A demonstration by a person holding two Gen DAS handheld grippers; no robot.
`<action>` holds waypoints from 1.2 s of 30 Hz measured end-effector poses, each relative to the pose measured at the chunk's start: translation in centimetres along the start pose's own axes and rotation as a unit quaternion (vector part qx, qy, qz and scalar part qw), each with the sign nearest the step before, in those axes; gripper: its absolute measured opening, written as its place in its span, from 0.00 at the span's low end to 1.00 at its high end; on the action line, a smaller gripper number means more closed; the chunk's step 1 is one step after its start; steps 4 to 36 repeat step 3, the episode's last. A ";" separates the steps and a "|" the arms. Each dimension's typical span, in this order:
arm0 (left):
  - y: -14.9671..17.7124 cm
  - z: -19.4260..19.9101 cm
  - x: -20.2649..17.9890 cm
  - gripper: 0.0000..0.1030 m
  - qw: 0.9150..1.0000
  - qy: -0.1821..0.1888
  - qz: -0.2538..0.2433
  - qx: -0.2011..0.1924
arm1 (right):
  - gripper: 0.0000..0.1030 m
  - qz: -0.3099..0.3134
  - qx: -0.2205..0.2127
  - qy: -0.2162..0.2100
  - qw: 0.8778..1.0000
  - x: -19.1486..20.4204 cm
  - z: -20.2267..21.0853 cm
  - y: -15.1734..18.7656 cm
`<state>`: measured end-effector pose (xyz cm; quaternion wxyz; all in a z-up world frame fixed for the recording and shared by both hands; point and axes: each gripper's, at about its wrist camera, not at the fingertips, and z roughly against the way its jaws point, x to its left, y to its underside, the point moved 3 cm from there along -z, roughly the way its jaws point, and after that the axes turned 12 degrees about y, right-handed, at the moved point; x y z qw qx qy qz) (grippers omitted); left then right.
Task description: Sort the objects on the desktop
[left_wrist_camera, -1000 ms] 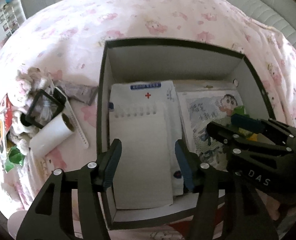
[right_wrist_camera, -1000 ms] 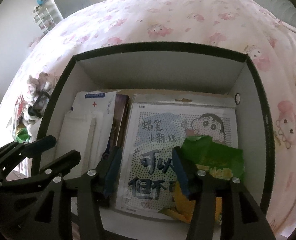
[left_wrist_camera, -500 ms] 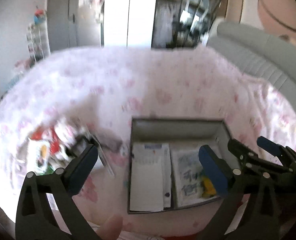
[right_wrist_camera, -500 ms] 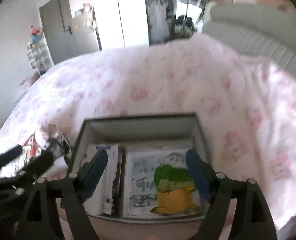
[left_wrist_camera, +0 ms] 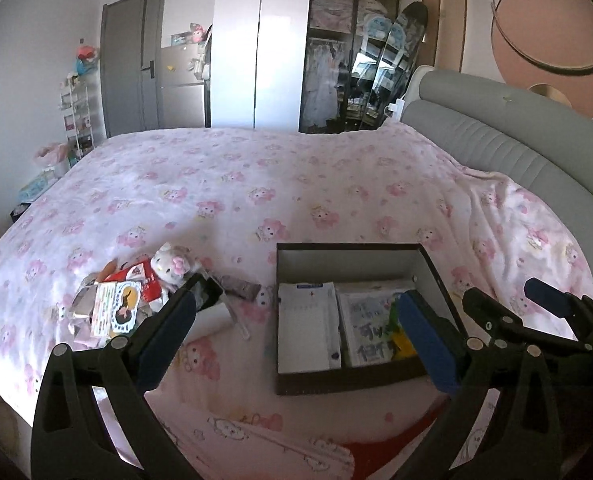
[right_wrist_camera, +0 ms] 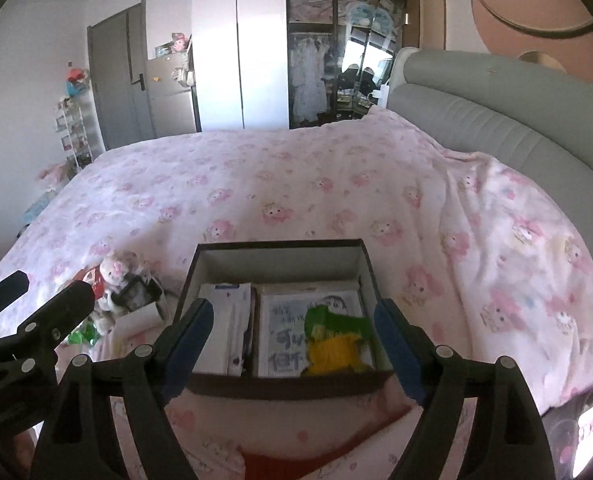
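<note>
Both tools, left (left_wrist_camera: 296,334) and right (right_wrist_camera: 292,340), hang wide and empty above a pink cartoon-print bed (left_wrist_camera: 256,184). The dark cardboard box (right_wrist_camera: 276,386) already holds a white paper pad (left_wrist_camera: 306,328), a cartoon-printed sheet (right_wrist_camera: 284,332) and a green-and-yellow crinkly packet (right_wrist_camera: 334,340). Unsorted clutter lies just left of it: a soft white plush cat (left_wrist_camera: 172,266), a red-and-white card pack (left_wrist_camera: 116,312) and a white roll (left_wrist_camera: 212,320). All look light; the plush should squeeze easily at its body, while flat cards likely need an edge grip. The box wall stands between pile and interior.
</note>
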<state>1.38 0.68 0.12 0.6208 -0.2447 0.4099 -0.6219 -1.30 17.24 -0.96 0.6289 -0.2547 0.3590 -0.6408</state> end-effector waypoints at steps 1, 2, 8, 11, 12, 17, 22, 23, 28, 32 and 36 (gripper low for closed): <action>0.2 0.4 -0.1 0.99 1.000 0.001 -0.002 0.000 | 0.79 -0.001 0.000 0.002 1.000 0.0 0.1 0.4; 0.4 0.7 -0.3 0.99 1.000 0.002 -0.003 -0.001 | 0.79 -0.001 0.000 0.005 1.000 0.0 0.4 0.5; 0.6 1.0 -0.5 0.99 1.000 0.005 -0.004 0.001 | 0.79 -0.002 0.000 0.009 1.000 -0.2 0.8 0.8; 0.6 1.0 -0.5 0.99 1.000 0.005 -0.004 0.001 | 0.79 -0.002 0.000 0.009 1.000 -0.2 0.8 0.8; 0.6 1.0 -0.5 0.99 1.000 0.005 -0.004 0.001 | 0.79 -0.002 0.000 0.009 1.000 -0.2 0.8 0.8; 0.6 1.0 -0.5 0.99 1.000 0.005 -0.004 0.001 | 0.79 -0.002 0.000 0.009 1.000 -0.2 0.8 0.8; 0.6 1.0 -0.5 0.99 1.000 0.005 -0.004 0.001 | 0.79 -0.002 0.000 0.009 1.000 -0.2 0.8 0.8; 0.6 1.0 -0.5 0.99 1.000 0.005 -0.004 0.001 | 0.79 -0.002 0.000 0.009 1.000 -0.2 0.8 0.8; 0.6 1.0 -0.5 0.99 1.000 0.005 -0.004 0.001 | 0.79 -0.002 0.000 0.009 1.000 -0.2 0.8 0.8; 0.6 1.0 -0.5 0.99 1.000 0.005 -0.004 0.001 | 0.79 -0.002 0.000 0.009 1.000 -0.2 0.8 0.8; 0.6 1.0 -0.5 0.99 1.000 0.005 -0.004 0.001 | 0.79 -0.002 0.000 0.009 1.000 -0.2 0.8 0.8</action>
